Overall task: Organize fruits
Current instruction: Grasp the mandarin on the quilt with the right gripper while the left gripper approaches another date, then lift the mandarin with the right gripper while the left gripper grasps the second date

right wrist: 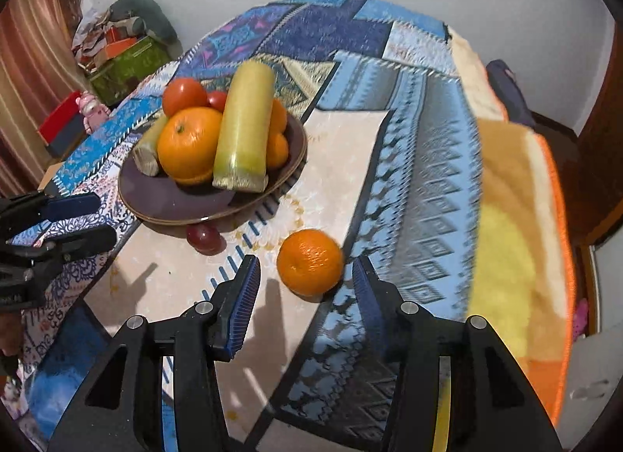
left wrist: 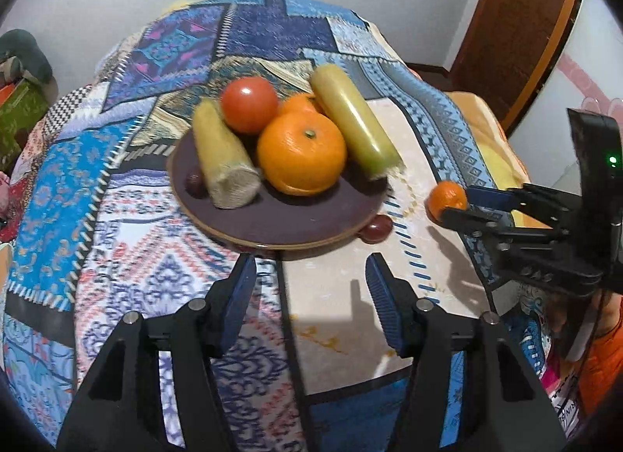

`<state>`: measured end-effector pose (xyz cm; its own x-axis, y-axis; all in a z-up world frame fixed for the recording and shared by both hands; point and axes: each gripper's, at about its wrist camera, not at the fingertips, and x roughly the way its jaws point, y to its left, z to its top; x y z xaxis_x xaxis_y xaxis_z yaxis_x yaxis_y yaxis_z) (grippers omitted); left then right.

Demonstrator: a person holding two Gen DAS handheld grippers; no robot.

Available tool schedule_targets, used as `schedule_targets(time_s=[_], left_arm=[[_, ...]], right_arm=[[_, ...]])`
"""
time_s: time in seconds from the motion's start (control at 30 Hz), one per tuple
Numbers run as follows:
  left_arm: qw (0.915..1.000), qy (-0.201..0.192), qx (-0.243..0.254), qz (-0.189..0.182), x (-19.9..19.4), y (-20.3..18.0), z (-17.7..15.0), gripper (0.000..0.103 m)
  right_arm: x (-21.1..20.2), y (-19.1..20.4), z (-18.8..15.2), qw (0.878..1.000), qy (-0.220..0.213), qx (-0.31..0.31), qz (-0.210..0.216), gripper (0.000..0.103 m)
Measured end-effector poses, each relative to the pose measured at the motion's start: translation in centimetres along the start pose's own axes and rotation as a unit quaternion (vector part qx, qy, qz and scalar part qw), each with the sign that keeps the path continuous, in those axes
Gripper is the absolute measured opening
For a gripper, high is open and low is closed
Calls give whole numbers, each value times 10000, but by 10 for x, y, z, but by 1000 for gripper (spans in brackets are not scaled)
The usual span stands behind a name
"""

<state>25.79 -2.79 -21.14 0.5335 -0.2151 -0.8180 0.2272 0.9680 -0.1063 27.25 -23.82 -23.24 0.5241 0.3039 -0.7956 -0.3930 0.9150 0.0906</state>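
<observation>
A dark purple plate (left wrist: 303, 218) (right wrist: 171, 203) holds a large orange (left wrist: 301, 152) (right wrist: 189, 144), a tomato (left wrist: 249, 103) (right wrist: 183, 95), two yellow-green cane pieces (left wrist: 352, 121) (right wrist: 243, 125), smaller oranges and a dark grape. A small orange (right wrist: 310, 261) (left wrist: 447, 199) lies on the cloth right of the plate. My right gripper (right wrist: 307, 277) (left wrist: 457, 204) is open, fingers at either side of it, not gripping. A red grape (left wrist: 377, 228) (right wrist: 205, 238) lies by the plate's front rim. My left gripper (left wrist: 309, 277) (right wrist: 89, 218) is open and empty, just before the plate.
A patchwork cloth (left wrist: 117, 179) covers the round table. A yellow-orange blanket (right wrist: 518, 241) lies at the right. Boxes and clutter (right wrist: 120, 58) stand by the far left wall. A wooden door (left wrist: 518, 23) is at the right.
</observation>
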Motion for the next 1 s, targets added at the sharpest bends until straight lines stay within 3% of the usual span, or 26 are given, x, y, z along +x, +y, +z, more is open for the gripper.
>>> schedule_targets(time_s=[0.17, 0.27, 0.33, 0.6, 1.0], left_arm=[[9997, 162, 143, -103, 15, -16, 3, 49], [9994, 263, 114, -175, 22, -22, 7, 46], [9991, 322, 113, -262, 27, -27, 9, 45], [9982, 582, -121, -121, 50, -41, 14, 43], [9972, 590, -456, 83, 68, -49, 27, 44]], right_arm=[[12, 1, -2, 10000, 69, -26, 20, 45], [13, 1, -4, 10000, 29, -39, -36, 36], [13, -1, -6, 10000, -3, 21, 24, 36], [1, -7, -12, 9995, -242, 130, 183, 35], [-6, -21, -12, 9976, -422, 333, 446, 35]])
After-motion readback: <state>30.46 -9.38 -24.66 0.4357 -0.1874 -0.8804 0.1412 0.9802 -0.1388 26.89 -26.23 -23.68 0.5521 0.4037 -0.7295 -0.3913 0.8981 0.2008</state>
